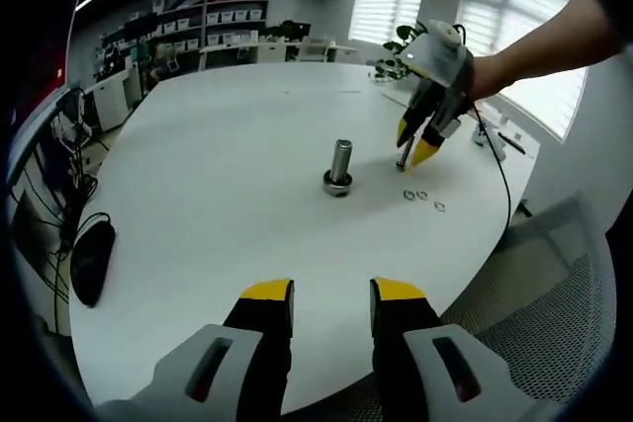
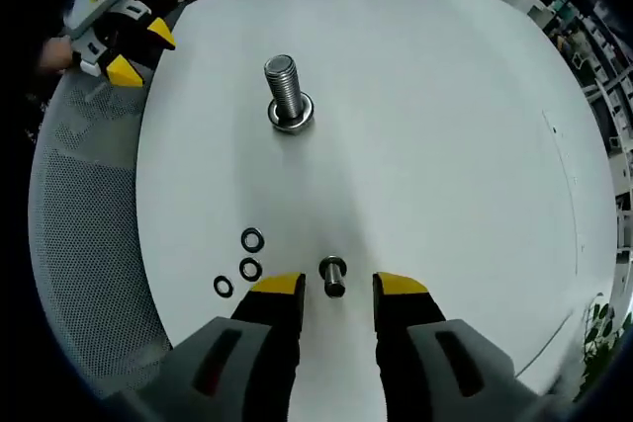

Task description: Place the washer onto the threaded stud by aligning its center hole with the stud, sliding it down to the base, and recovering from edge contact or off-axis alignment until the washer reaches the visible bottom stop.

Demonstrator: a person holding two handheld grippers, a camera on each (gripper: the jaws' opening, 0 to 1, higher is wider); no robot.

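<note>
We see the white table (image 2: 445, 145) carrying a big upright bolt (image 2: 284, 91) toward its middle, a ring already at its base. Our left gripper (image 1: 331, 294) waits at the near edge, jaws apart and empty. Our right gripper (image 2: 337, 286) straddles a small stud (image 2: 332, 276) without gripping, probably lining up. Three washers (image 2: 250, 254) lie loose just beside it.
</note>
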